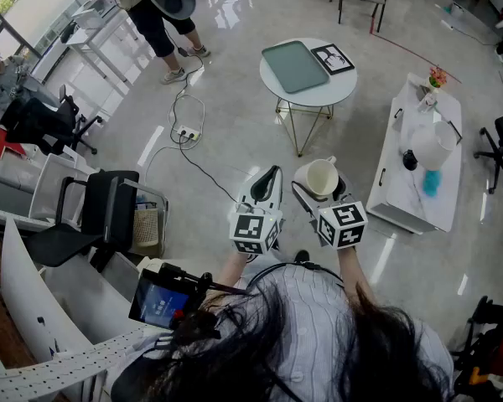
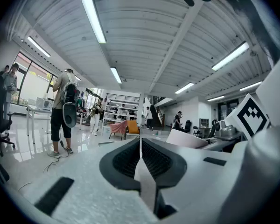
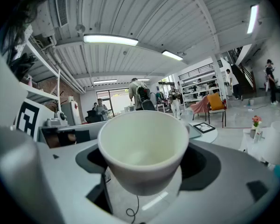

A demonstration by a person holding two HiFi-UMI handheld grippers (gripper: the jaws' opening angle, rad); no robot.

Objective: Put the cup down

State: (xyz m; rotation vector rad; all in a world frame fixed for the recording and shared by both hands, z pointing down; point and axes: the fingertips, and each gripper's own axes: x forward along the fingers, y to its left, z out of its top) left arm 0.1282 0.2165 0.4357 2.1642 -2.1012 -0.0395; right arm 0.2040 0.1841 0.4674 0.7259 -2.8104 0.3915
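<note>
The right gripper (image 1: 322,181) has its jaws spread wide around a cup (image 3: 143,146), the dark ribbed pads pressing on its sides. The cup is a smooth, matte cream-white tumbler shape that tapers toward its base, with a thick rounded rim and an empty inside. It hangs in the air over the glossy pale floor (image 1: 235,132), on the person's side of the round table (image 1: 344,86) and not resting on anything. That table has a flat white top on thin gold wire legs and carries a grey-green rounded-corner tray (image 1: 294,65). The left gripper (image 1: 272,174), just beside the right one and equally short of the table, has its textured jaws pressed together with nothing between them.
</note>
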